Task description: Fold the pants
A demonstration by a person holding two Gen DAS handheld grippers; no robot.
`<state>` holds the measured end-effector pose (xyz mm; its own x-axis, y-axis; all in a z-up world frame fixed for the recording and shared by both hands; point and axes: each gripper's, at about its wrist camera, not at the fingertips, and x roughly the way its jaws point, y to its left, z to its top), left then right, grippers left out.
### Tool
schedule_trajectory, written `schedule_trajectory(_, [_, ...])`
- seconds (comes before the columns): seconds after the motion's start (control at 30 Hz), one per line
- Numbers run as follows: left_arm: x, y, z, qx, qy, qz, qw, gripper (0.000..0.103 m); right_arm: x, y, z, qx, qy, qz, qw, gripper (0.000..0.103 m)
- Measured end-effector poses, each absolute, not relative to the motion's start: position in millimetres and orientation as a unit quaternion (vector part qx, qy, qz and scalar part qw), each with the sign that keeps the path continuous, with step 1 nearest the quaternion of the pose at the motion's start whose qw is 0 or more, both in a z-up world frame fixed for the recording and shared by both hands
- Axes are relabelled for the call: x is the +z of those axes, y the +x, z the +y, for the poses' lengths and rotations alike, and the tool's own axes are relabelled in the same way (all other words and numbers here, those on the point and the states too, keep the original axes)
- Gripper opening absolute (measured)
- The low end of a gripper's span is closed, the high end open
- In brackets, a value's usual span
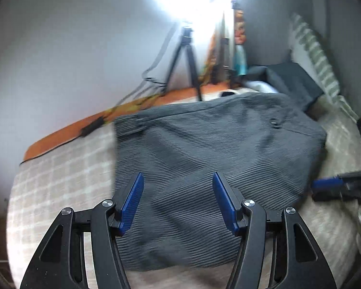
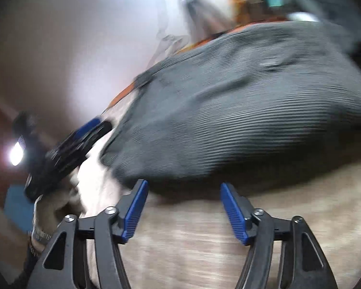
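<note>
Dark grey ribbed pants [image 1: 204, 149] lie folded in a compact stack on a beige checked bed cover [image 1: 60, 173]. My left gripper [image 1: 178, 180] is open and empty, its blue pads hovering over the near part of the pants. My right gripper [image 2: 184, 187] is open and empty, just short of the pants' near edge [image 2: 228, 110]. The right gripper also shows at the right edge of the left wrist view [image 1: 337, 185]. The left gripper shows blurred at the left of the right wrist view [image 2: 79, 139]. Both views are motion-blurred.
A tripod with a bright lamp [image 1: 187, 55] stands at the far bed edge beside an orange strip with cables [image 1: 96, 125]. A dark folded item [image 1: 293, 82] and a striped pillow [image 1: 320, 55] lie at the far right.
</note>
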<state>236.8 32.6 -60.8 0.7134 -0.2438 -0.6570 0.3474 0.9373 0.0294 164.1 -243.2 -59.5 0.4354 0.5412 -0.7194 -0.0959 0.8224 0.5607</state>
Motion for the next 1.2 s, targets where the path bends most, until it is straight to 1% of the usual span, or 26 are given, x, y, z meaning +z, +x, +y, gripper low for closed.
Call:
schedule_trajectory(0.1, [-68.7,247.4,14.5,-0.173,0.069,0.356,0.916,0.060,-62.5,168.6,-280.2,0.144,0.257,0.478,0.827,0.073])
schedule_trajectory(0.23, [-83.7,254.1,-11.8,-0.166,0.110,0.366,0.909,0.060,-64.8,179.7,-328.2,0.092,0.299,0.454,0.834,0.074])
schedule_trajectory(0.3, [-98.0,260.3,-16.3,-0.156,0.121,0.385,0.902,0.060,-73.8,192.8,-333.9,0.085,0.333,0.442,0.829,0.073])
schedule_trajectory(0.37, [-109.3,263.9,-20.0,-0.154,0.128,0.394,0.897,0.061,-76.4,203.3,-335.1,0.077,0.338,0.432,0.833,0.072])
schedule_trajectory(0.53, [-100.6,257.1,-22.2,-0.148,0.131,0.383,0.902,0.059,-70.7,215.0,-343.0,0.063,0.349,0.418,0.836,0.074])
schedule_trajectory(0.57, [-96.4,254.1,-23.0,-0.151,0.128,0.377,0.905,0.058,-70.1,216.9,-343.4,0.059,0.343,0.420,0.838,0.066])
schedule_trajectory(0.6, [-91.3,250.2,-25.7,-0.154,0.126,0.367,0.909,0.058,-69.5,220.4,-340.8,0.054,0.339,0.423,0.839,0.053])
schedule_trajectory(0.63, [-87.4,247.2,-28.0,-0.157,0.125,0.360,0.911,0.058,-75.3,228.7,-338.2,0.052,0.338,0.425,0.838,0.046])
schedule_trajectory(0.67, [-85.6,245.4,-30.9,-0.162,0.127,0.354,0.912,0.059,-75.7,231.4,-341.7,0.050,0.342,0.425,0.837,0.036])
schedule_trajectory(0.7, [-85.3,243.6,-34.5,-0.164,0.133,0.351,0.912,0.059,-76.8,230.5,-344.7,0.050,0.345,0.424,0.836,0.031])
schedule_trajectory(0.77, [-93.8,243.7,-41.4,-0.163,0.153,0.357,0.907,0.059,-68.0,226.8,-347.5,0.048,0.333,0.419,0.843,0.024])
schedule_trajectory(0.87, [-114.5,251.4,-41.2,-0.164,0.170,0.381,0.894,0.060,-47.6,225.4,-336.1,0.050,0.280,0.409,0.867,0.020])
schedule_trajectory(0.97, [-113.7,253.8,-35.7,-0.166,0.156,0.381,0.896,0.062,-34.4,228.8,-322.4,0.047,0.243,0.403,0.881,0.018])
schedule_trajectory(1.13, [-102.6,248.6,-18.5,-0.167,0.129,0.375,0.903,0.062,-21.1,227.0,-318.4,0.039,0.229,0.399,0.887,0.016])
schedule_trajectory(1.2, [-100.6,248.2,-6.4,-0.151,0.126,0.375,0.906,0.062,-16.5,225.3,-317.4,0.036,0.206,0.397,0.894,0.014])
